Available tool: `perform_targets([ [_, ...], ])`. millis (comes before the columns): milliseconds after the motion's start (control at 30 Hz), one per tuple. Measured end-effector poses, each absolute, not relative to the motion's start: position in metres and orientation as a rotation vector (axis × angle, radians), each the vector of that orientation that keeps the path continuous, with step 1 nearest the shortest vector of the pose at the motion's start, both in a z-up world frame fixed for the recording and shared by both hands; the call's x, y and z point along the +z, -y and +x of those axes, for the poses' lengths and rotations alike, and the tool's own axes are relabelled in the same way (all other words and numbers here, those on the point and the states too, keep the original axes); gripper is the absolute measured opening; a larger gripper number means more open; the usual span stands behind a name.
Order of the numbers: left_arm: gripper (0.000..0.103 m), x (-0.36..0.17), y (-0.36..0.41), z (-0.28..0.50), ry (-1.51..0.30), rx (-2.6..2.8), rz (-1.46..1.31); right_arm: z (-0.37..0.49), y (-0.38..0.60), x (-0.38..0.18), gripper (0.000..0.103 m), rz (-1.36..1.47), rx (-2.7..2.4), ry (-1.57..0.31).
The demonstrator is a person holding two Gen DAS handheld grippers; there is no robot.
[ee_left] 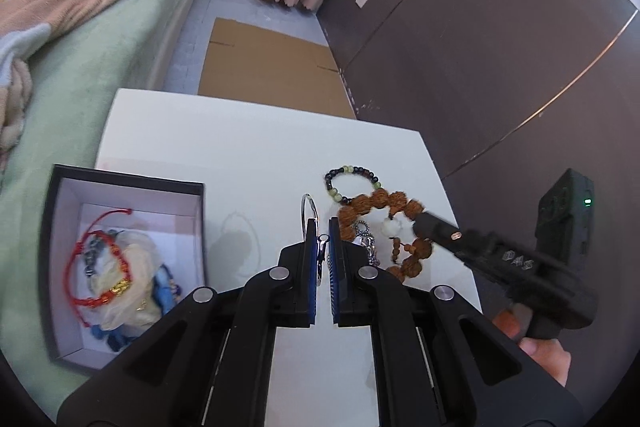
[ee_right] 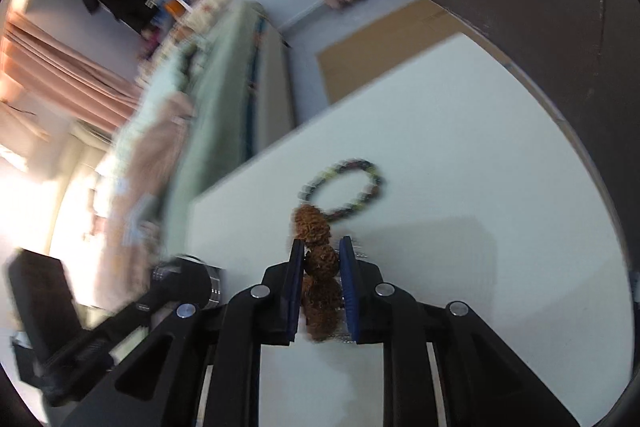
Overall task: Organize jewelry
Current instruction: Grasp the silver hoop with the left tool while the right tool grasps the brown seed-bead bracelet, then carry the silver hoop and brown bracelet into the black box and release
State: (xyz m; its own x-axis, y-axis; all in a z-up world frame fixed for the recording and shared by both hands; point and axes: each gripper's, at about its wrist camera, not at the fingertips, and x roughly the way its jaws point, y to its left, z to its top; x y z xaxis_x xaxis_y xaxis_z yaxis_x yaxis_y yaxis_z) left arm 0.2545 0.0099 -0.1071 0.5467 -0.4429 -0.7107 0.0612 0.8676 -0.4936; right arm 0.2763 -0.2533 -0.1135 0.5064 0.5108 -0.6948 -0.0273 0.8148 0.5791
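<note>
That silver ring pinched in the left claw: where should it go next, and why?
Probably sideways to the open black box. The left gripper is shut on the silver ring, and the box beside it already holds a red bracelet and other pieces.

A black open cardboard box with white lining (ee_left: 132, 183) at the lower left holds a red braided cord bracelet with gold beads (ee_left: 98, 259), while a rough brown seed-bead bracelet (ee_left: 384, 203) and a dark-and-pale-green round-bead bracelet (ee_left: 354, 179) lie on the plain white tabletop (ee_left: 248, 147) at the centre.
</note>
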Motion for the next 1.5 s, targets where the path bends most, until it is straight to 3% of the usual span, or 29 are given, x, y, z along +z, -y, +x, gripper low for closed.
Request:
perform_targets([
  [700,0.009,-0.079,-0.076,0.214,-0.892,-0.218,-0.489,0.251,0.207,-0.076,0.017,0.735,0.691,-0.862],
  [767,0.045,-0.084,-0.085,0.214,-0.907,-0.217,-0.515,0.25,0.196,-0.073,0.017,0.741,0.721,-0.859],
  [800,0.073,-0.084,-0.09,0.212,-0.897,-0.203,-0.526,0.25,0.189,-0.073,0.017,0.74,0.737,-0.86],
  [833,0.077,-0.082,-0.097,0.206,-0.864,-0.178,-0.534,0.25,0.184,-0.073,0.017,0.74,0.749,-0.863],
  [1033,0.079,-0.08,-0.127,0.192,-0.857,-0.13,-0.548,0.244,0.148,-0.069,0.018,0.714,0.823,-0.881],
  [1267,0.089,-0.077,-0.155,0.176,-0.826,-0.076,-0.558,0.244,0.098,-0.07,0.018,0.69,0.91,-0.924],
  [1367,0.098,-0.073,-0.162,0.172,-0.803,-0.048,-0.566,0.252,0.079,-0.086,0.028,0.606,0.825,-1.026],
  [1433,0.098,-0.072,-0.164,0.172,-0.798,-0.04,-0.565,0.254,0.087,-0.091,0.065,0.576,0.741,-1.025],
  [1500,0.098,-0.072,-0.164,0.172,-0.799,-0.046,-0.572,0.251,0.1,-0.085,0.074,0.559,0.697,-0.979],
])
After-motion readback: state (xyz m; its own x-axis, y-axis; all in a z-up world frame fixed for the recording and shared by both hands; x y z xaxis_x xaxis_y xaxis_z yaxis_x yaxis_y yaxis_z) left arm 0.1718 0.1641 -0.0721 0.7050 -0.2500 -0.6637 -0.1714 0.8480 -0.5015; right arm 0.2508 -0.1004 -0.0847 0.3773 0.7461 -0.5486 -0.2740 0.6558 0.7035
